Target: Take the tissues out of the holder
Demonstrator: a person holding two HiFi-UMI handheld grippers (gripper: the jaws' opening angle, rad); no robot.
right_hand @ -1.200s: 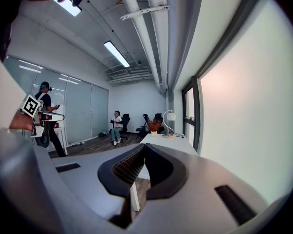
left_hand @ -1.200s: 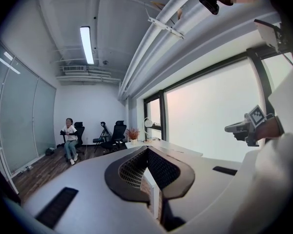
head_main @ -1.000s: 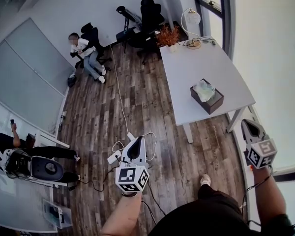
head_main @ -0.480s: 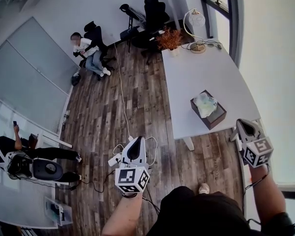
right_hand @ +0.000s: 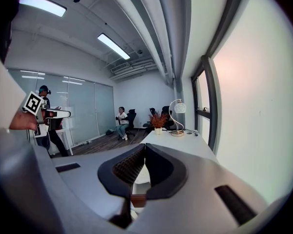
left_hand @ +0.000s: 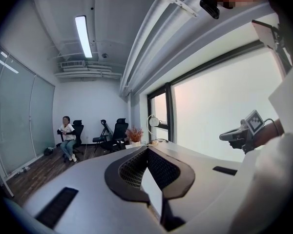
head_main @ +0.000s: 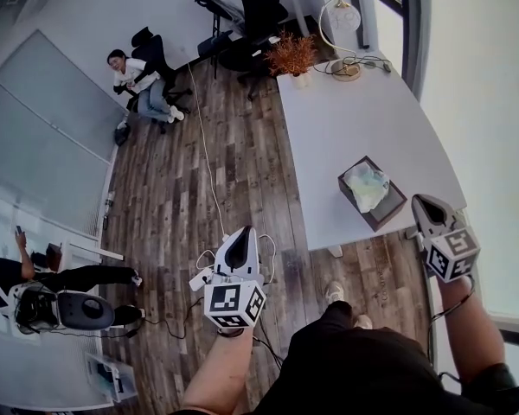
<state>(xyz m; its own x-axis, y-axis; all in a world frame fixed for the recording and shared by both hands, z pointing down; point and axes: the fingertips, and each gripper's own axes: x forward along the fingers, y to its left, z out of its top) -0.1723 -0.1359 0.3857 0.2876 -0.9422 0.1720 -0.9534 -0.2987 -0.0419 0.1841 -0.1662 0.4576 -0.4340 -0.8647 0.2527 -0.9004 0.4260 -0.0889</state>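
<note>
Tissues (head_main: 368,187) rise as a pale, crumpled tuft from the open top of the dark wooden holder (head_main: 389,213). The holder sits close to the near edge of the white worktop (head_main: 355,119), towards its right side.

Your right gripper (head_main: 426,207) hovers just off that near edge, beside the holder but not touching it. Its jaws are pressed together with nothing between them. Your left gripper (head_main: 240,242) is well apart to the left, out over the wooden floor (head_main: 242,171). Its jaws also meet at the tips and are empty. You will need to spread the jaws of whichever gripper you use before it can take anything.

Expect the tissues to be very light, soft and easy to tear. A pinch at the wispy top would likely come away with only a scrap. Take hold low on the tuft, where the sheets bunch together just above the holder's opening, and draw straight up.

The holder looks stiff but probably not heavy, so it may lift or slide along with the tissues. Resting your left gripper on its rim should keep it down.
</note>
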